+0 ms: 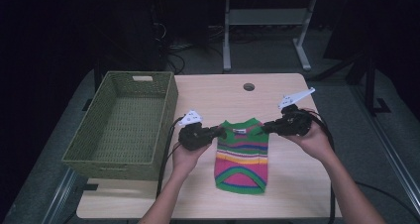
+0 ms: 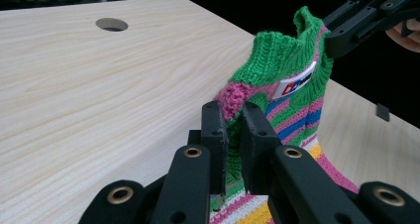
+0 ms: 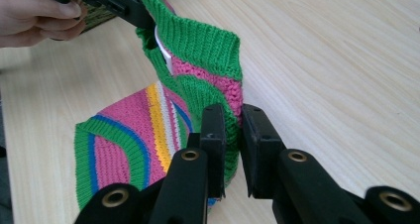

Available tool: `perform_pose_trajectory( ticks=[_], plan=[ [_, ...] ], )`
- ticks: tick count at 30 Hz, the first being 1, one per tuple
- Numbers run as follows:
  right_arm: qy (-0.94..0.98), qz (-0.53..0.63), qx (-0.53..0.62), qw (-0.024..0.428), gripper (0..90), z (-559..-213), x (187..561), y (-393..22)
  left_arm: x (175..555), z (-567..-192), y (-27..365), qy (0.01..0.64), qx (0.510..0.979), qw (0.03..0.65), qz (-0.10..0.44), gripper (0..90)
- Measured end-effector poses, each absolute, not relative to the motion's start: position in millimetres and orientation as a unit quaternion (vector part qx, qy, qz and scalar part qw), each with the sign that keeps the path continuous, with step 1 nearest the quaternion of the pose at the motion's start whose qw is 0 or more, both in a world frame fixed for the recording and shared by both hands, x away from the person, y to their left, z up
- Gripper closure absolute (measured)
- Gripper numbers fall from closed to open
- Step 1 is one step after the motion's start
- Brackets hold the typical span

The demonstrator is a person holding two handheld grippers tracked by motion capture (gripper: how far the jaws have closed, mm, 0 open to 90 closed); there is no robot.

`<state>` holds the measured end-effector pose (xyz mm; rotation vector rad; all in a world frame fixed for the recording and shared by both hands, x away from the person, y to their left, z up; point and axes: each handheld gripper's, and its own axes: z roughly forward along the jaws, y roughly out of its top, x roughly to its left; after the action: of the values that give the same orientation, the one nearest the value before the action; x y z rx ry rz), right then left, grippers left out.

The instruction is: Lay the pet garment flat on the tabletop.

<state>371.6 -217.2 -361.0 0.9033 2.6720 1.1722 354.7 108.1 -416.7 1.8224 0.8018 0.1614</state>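
A small knitted sweater (image 1: 241, 154) with green, pink, blue and yellow stripes lies on the wooden table (image 1: 213, 97), its collar end lifted. My left gripper (image 1: 220, 132) is shut on the sweater's left shoulder; in the left gripper view its jaws pinch the pink and green knit (image 2: 233, 97). On the opposite shoulder my right gripper (image 1: 264, 127) is shut too, and the right gripper view shows the fabric (image 3: 198, 40) clamped between its jaws. A white label (image 2: 296, 83) sits inside the collar. The lower hem rests flat toward the table's front.
A green woven basket (image 1: 125, 125) stands on the left side of the table, nothing inside it. A round cable hole (image 1: 248, 86) sits near the table's far edge. Cables trail from both grippers off the front. Dark floor and a desk frame lie beyond.
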Motion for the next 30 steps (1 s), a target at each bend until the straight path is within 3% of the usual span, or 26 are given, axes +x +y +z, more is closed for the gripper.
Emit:
perform_pose_trajectory(
  ticks=[8,11,13,15,30],
  plan=[
    [0.869,0.375,0.32,0.046,79.0,-367,389,-213,370,-421,106,0.36,0.762,0.533,0.071,81.4],
    [0.851,0.388,0.345,0.084,59.8,-367,403,-211,373,-421,106,0.387,0.75,0.53,0.087,66.6],
    [0.843,0.391,0.353,0.108,57.0,-368,409,-212,374,-422,107,0.394,0.744,0.534,0.083,58.9],
    [0.838,0.397,0.362,0.098,55.4,-370,411,-213,373,-424,108,0.404,0.743,0.527,0.081,47.8],
    [0.83,0.417,0.37,0.022,41.1,-405,394,-231,357,-434,111,0.385,0.764,0.512,0.069,39.5]
  ],
)
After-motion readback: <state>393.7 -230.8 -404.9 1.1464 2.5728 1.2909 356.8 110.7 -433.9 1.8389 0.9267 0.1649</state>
